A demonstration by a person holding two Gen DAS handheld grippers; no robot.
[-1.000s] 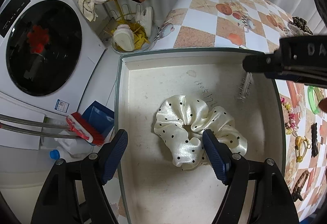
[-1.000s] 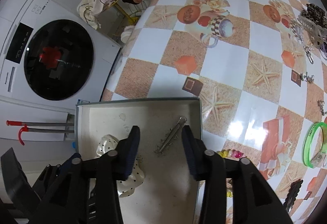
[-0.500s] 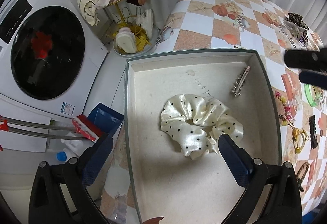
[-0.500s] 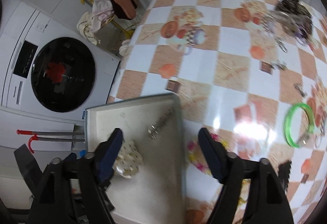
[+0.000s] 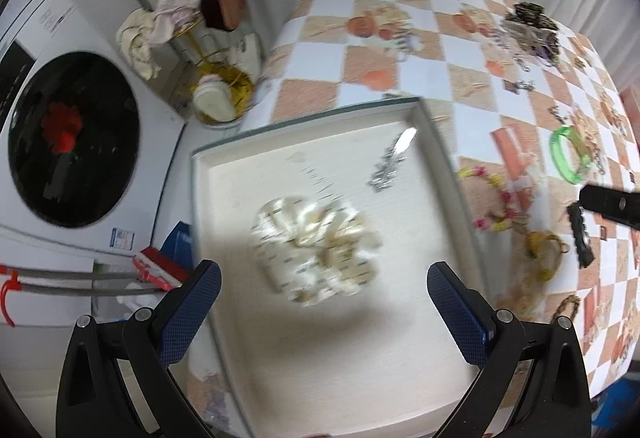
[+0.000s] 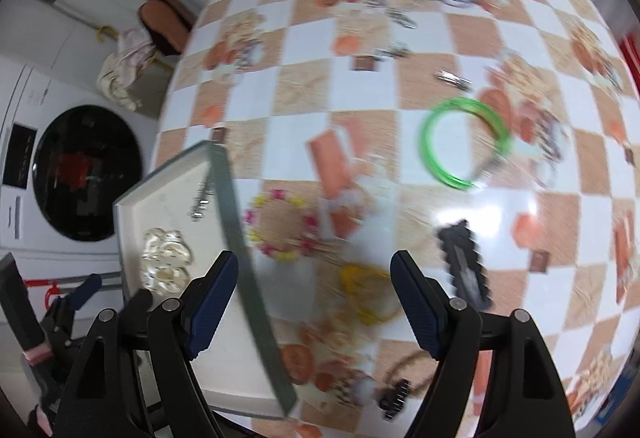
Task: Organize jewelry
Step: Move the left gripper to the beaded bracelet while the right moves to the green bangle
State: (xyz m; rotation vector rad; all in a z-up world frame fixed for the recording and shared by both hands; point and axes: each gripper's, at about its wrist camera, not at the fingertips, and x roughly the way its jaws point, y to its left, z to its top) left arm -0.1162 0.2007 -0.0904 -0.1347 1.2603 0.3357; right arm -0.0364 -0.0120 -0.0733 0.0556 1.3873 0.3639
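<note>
Both grippers, left gripper [image 5: 324, 302] and right gripper [image 6: 314, 296], were wide open and empty; the right hovered over a yellow hair clip [image 6: 366, 292] at 6 o'clock, probably to collect it for the tray [image 5: 444, 158].

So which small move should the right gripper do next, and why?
Probably lower the right gripper onto the yellow hair tie: its jaws are open and empty, the tie lies between them on the table, and the tray holds only two pieces.
</note>
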